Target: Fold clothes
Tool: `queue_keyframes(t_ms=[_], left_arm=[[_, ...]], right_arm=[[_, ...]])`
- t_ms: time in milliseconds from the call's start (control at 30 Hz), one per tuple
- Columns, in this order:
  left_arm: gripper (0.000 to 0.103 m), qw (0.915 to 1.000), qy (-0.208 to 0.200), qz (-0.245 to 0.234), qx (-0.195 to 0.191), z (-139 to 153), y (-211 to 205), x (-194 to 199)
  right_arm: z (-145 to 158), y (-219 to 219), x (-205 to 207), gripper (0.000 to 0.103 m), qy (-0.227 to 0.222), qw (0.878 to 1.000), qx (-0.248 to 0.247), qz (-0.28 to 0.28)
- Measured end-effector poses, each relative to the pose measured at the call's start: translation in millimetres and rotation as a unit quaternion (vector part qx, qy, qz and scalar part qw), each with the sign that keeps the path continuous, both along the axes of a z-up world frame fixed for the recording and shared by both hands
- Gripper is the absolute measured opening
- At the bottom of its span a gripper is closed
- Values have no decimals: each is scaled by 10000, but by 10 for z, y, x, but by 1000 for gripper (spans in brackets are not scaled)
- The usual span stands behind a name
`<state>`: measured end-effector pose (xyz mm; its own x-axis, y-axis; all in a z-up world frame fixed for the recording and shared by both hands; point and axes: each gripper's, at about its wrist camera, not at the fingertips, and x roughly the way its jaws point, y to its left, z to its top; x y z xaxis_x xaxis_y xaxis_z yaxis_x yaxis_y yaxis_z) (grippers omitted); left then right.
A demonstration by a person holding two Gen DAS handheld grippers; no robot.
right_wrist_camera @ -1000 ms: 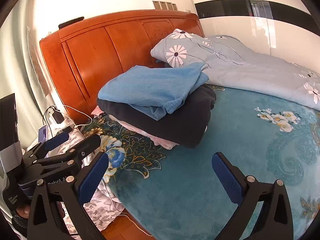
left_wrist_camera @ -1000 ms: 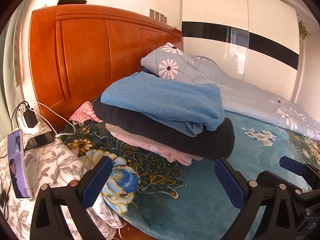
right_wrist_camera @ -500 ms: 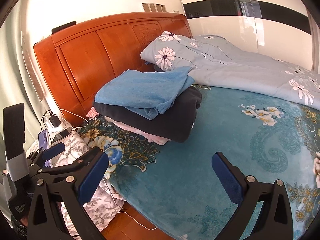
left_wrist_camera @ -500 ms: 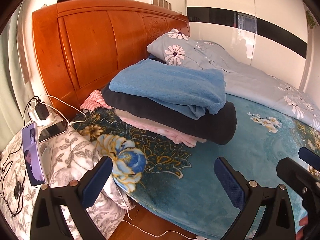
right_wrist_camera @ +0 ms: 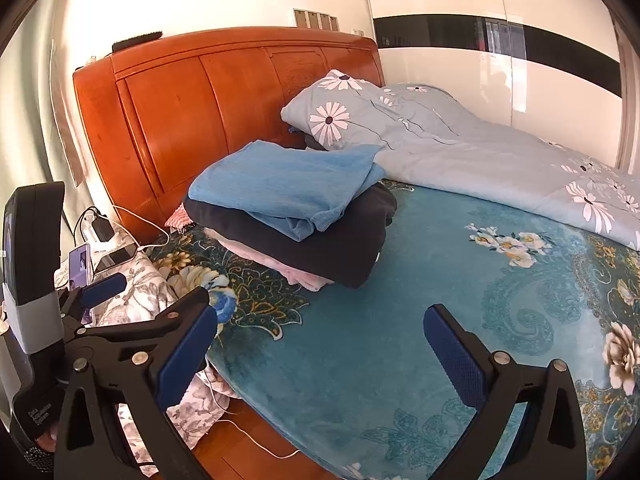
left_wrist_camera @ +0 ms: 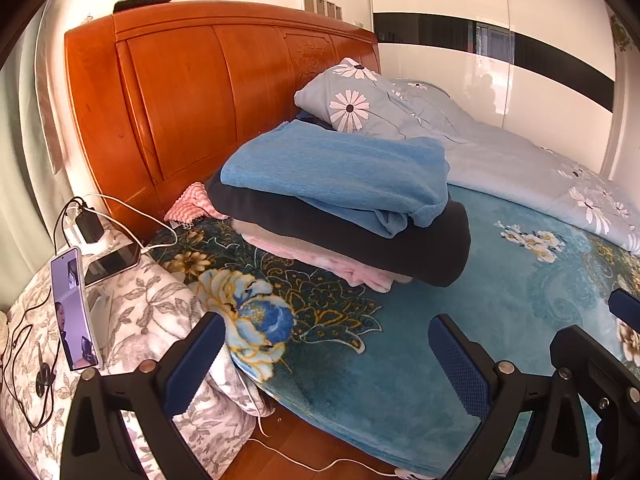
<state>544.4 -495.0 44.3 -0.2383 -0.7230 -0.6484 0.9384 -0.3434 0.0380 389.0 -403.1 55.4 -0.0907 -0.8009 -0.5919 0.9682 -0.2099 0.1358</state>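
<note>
A stack of folded clothes lies on the teal floral bedspread (left_wrist_camera: 400,360) near the wooden headboard. A light blue garment (left_wrist_camera: 340,172) is on top, a black one (left_wrist_camera: 360,236) under it, pink ones (left_wrist_camera: 332,264) at the bottom. The same stack shows in the right wrist view, with its blue top (right_wrist_camera: 280,188). My left gripper (left_wrist_camera: 324,360) is open and empty, well short of the stack over the bed's edge. My right gripper (right_wrist_camera: 320,352) is open and empty, also back from the stack. The left gripper shows at the left edge of the right wrist view (right_wrist_camera: 100,288).
A grey flowered duvet (left_wrist_camera: 500,152) lies across the far side of the bed. The orange headboard (left_wrist_camera: 200,100) stands behind the stack. Left of the bed, a floral-covered stand (left_wrist_camera: 132,320) holds phones (left_wrist_camera: 74,312), a charger and cables. Wood floor (left_wrist_camera: 288,440) lies below.
Both grippers have pulled back from the stack and away from the bed; the stack looks smaller and the floor and bedside stand have come into view. Both stayed open.
</note>
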Motion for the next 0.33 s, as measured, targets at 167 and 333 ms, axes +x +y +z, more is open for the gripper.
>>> queue_keyframes(t_ms=[167, 333], left_arm=[[103, 10000, -42, -9, -17, -2, 22, -31], [103, 9999, -80, 9, -61, -3, 52, -56]], right_arm=[[-4, 17, -23, 103, -17, 10000, 10, -48], [-15, 30, -47, 103, -43, 10000, 21, -79]])
